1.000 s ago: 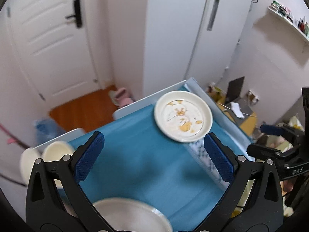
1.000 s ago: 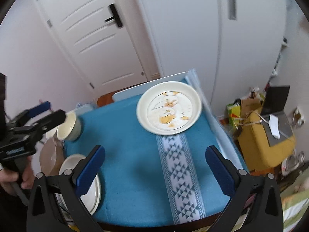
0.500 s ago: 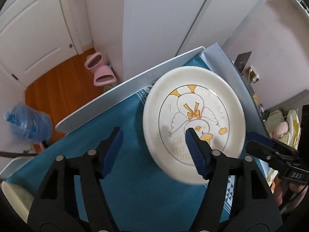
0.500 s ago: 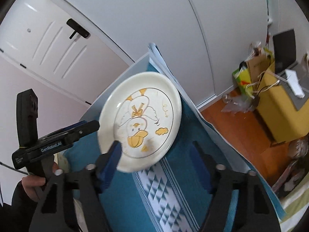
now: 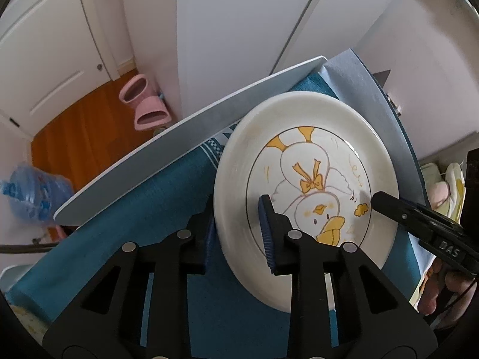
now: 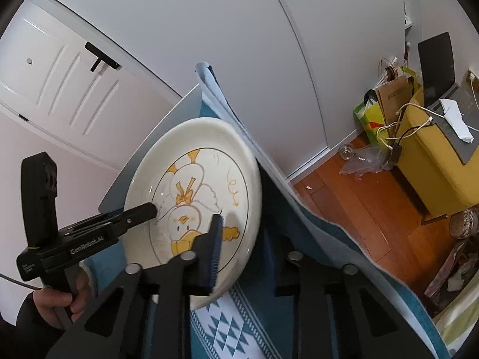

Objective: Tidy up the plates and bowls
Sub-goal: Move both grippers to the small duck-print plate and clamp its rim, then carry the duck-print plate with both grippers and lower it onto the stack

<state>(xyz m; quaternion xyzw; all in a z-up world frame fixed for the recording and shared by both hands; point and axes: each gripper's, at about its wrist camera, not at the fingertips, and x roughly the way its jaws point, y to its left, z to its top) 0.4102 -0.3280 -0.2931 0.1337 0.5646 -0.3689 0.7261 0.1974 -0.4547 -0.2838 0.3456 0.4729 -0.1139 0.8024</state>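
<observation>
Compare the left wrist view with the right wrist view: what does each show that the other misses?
Only the left wrist view shows the pink slippers and the blue water jug on the floor. Only the right wrist view shows the yellow box, the paper bags and the door handle. Both show the duck plate pinched at opposite rims by the left gripper and right gripper, over the teal tablecloth.

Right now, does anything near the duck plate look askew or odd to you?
Yes. The tablecloth is rucked up along the table edge beside the duck plate, its pale underside showing. Both the left gripper and right gripper clamp the plate's rim.
</observation>
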